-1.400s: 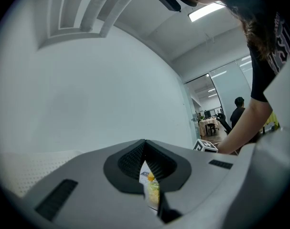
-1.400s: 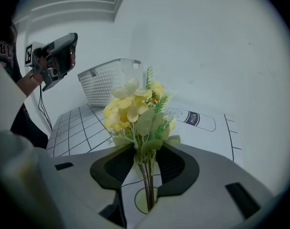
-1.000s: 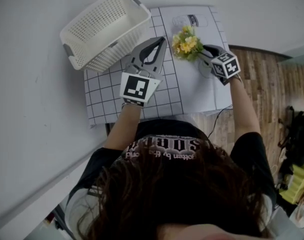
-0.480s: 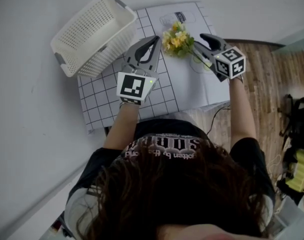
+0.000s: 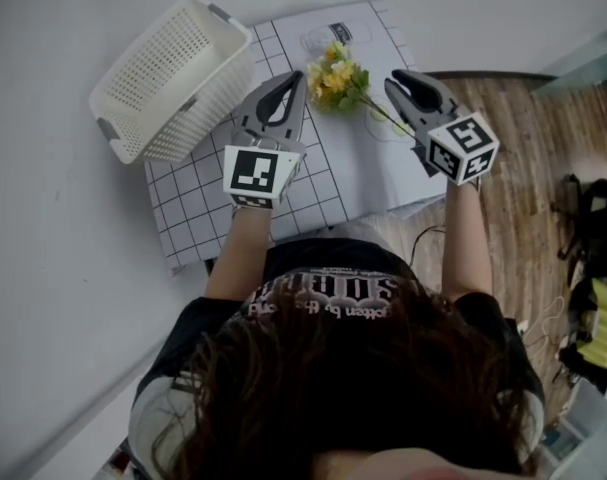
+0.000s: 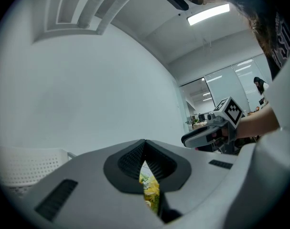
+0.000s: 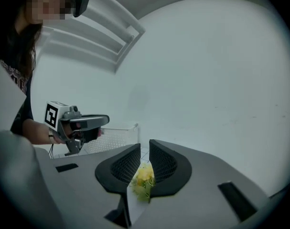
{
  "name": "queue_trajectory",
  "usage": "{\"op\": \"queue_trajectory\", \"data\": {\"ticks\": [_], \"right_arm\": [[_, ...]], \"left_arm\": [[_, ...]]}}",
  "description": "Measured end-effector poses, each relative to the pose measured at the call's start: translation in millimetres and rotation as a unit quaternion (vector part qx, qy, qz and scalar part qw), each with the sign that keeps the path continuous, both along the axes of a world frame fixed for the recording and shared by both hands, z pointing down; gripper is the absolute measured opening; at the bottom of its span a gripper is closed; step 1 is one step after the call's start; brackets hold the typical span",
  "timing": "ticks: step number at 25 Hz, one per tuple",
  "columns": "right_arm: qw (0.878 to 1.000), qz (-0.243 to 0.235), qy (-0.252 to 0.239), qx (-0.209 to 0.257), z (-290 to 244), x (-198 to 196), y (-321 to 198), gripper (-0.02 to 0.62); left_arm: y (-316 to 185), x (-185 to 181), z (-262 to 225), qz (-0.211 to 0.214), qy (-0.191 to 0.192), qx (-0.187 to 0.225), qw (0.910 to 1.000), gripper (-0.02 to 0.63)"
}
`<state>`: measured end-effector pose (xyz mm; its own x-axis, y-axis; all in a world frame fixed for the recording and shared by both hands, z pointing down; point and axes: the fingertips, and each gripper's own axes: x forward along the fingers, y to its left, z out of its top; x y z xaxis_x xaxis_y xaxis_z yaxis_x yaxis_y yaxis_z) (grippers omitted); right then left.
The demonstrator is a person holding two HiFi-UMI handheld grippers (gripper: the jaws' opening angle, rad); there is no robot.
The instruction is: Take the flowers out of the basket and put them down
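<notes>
Left gripper (image 5: pixel 295 76) and right gripper (image 5: pixel 393 78) hold nothing; yellow flowers (image 5: pixel 333 76) lie on the gridded mat (image 5: pixel 198 203).
I see left jaws together, right jaws just closing to a slit, flowers seemingly flat between both, near the white basket (image 5: pixel 173 78).

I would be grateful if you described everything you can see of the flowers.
The flowers are a small bunch of yellow and pale blooms with green leaves and a thin green stem that trails toward the right gripper. They lie flat on the white sheet, outside the basket, between the two grippers' tips. Neither gripper holds them. The left gripper is shut and empty, and the right's jaws, which have just been closing, have nothing between them.
</notes>
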<state>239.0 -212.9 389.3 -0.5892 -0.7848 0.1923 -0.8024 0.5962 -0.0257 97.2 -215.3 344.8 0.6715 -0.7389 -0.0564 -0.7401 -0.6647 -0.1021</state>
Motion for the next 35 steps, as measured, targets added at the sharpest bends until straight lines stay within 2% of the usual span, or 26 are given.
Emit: {"op": "queue_trajectory", "data": {"ticks": [9,18,35], "right_arm": [[0.997,0.037,-0.035,0.054,-36.1,12.9,27.2,0.028],[0.994,0.068,-0.052,0.068,-39.1,24.6,40.1,0.023],[0.991,0.092,-0.047,0.082,-33.4,42.7,49.9,0.021]], "left_arm": [[4.3,6.1,0.4,0.001,0.003,0.001,1.0,0.002],[8.3,12.9,1.7,0.003,0.006,0.0,1.0,0.002],[9.1,17.5,5.3,0.001,0.003,-0.003,1.0,0.002]]}}
